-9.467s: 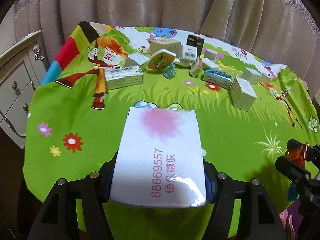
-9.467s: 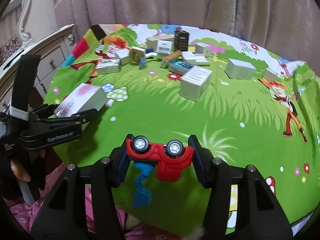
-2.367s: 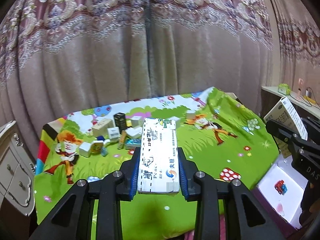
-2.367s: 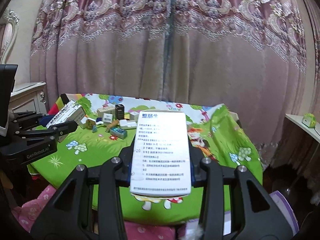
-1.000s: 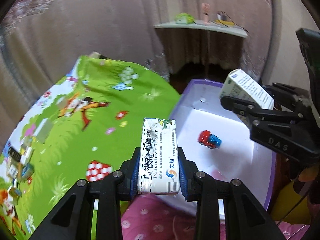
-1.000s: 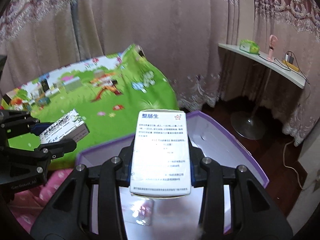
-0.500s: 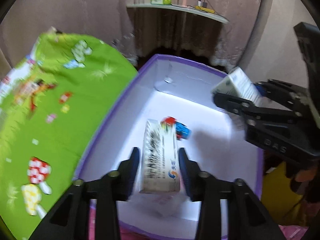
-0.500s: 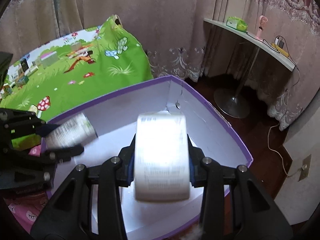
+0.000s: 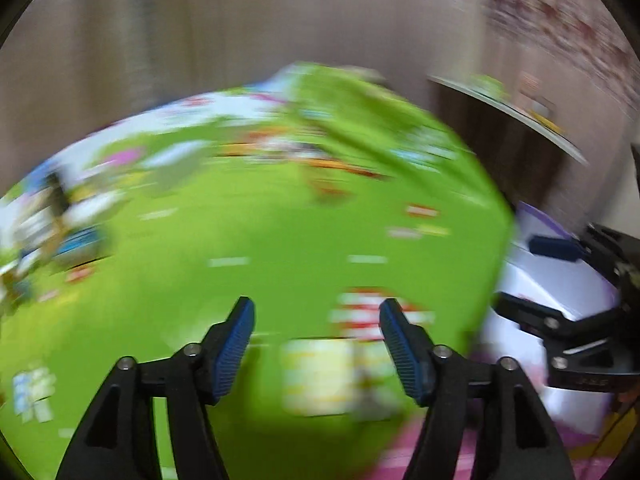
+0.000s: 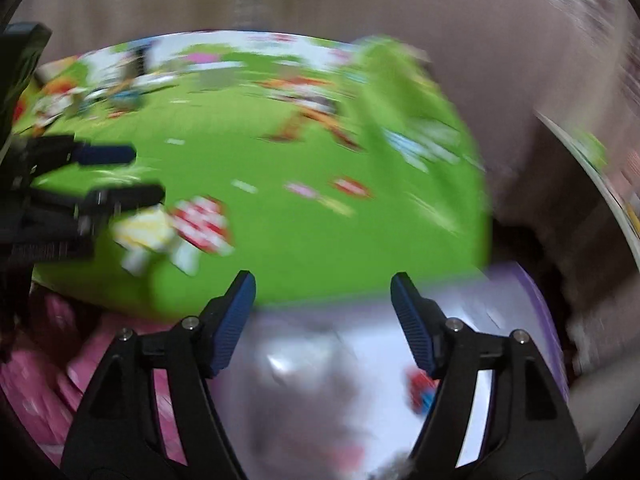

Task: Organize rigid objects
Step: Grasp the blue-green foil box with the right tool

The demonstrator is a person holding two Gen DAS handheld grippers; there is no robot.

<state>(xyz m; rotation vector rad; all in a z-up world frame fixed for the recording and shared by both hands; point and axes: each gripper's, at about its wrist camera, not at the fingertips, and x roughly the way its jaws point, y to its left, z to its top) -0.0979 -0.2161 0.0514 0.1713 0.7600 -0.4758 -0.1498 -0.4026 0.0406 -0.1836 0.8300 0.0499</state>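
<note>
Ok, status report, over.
Left gripper and right gripper: jaws just opened, nothing between. Purple box below right gripper, toy car inside. Picture blurred.

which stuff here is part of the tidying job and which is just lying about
Job:
- purple-rimmed box
- red toy car in it
- blurred boxes across the table
- left gripper, right gripper, both empty

Lying about:
- green tablecloth
- curtain
- wall shelf

Red-blue toy car [image 10: 421,392] blurred, inside purple-rimmed box [image 10: 536,292].
</note>
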